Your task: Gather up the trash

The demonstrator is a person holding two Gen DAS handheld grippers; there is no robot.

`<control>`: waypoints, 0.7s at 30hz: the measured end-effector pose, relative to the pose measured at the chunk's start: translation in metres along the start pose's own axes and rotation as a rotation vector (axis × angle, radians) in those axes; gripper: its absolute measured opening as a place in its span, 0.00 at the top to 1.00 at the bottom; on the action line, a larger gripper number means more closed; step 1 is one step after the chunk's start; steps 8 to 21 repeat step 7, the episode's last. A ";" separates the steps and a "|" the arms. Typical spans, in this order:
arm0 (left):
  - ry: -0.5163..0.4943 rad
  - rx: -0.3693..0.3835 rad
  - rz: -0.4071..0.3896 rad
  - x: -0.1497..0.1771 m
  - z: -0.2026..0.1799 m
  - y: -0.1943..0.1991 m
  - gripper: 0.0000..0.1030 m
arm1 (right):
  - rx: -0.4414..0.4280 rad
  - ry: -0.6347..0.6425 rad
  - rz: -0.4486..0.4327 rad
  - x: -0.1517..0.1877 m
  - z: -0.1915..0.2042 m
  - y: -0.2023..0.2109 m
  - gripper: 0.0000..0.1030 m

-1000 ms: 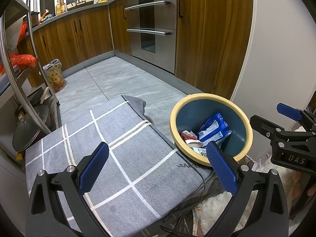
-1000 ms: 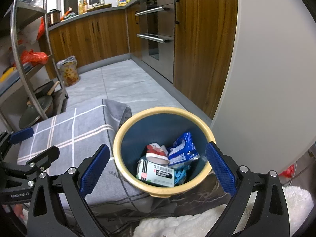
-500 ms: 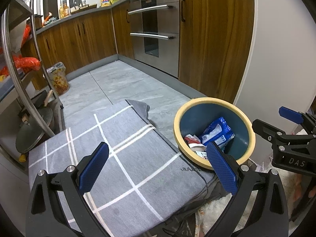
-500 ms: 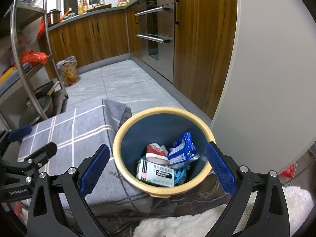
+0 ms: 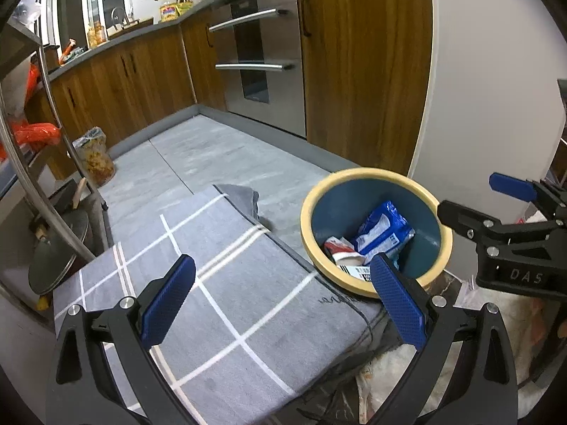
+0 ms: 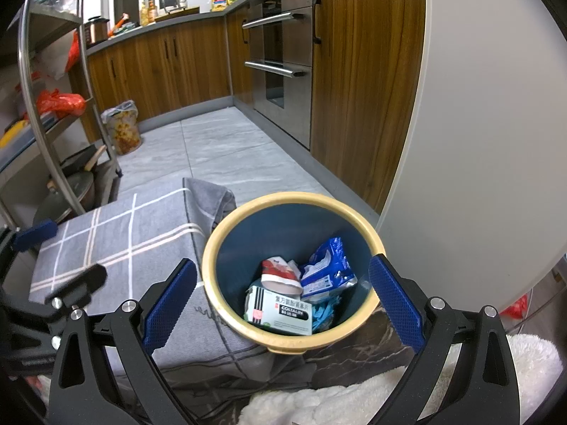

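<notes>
The yellow-rimmed bin (image 6: 294, 269), holding the trash with the white box (image 6: 280, 313) lying crosswise, sits directly below and ahead of the right gripper (image 6: 281, 302), wide open and empty, nearer than the equally open, empty left gripper (image 5: 281, 292), which has lifted back slightly.

A bin (image 6: 368, 237) is positioned to the right of a folded blanket (image 6: 117, 233), touching its edge. A box (image 6: 280, 313), a pouch (image 6: 327, 271) and a crumpled wrapper (image 6: 280, 272) are contained in the bin. Cabinets (image 6: 170, 63) and an oven (image 6: 280, 63) are located behind, across the floor (image 6: 212, 148).
</notes>
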State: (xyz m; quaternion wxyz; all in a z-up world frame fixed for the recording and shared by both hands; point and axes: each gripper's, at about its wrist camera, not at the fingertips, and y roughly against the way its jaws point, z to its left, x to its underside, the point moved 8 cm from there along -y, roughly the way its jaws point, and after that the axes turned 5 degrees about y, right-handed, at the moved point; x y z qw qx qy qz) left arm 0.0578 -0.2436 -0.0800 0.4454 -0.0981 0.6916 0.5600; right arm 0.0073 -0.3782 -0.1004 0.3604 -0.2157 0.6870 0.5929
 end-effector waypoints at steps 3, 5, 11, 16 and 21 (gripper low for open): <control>-0.002 -0.007 0.005 0.000 0.001 -0.001 0.05 | 0.000 0.001 0.001 0.000 -0.001 0.000 0.06; -0.001 -0.013 0.008 0.000 0.002 -0.001 0.05 | 0.000 0.000 0.001 0.000 -0.001 0.000 0.06; 0.004 -0.019 0.016 0.001 0.004 -0.002 0.05 | 0.003 0.001 0.001 0.001 -0.001 0.000 0.06; 0.004 -0.019 0.016 0.001 0.004 -0.002 0.05 | 0.003 0.001 0.001 0.001 -0.001 0.000 0.06; 0.004 -0.019 0.016 0.001 0.004 -0.002 0.05 | 0.003 0.001 0.001 0.001 -0.001 0.000 0.06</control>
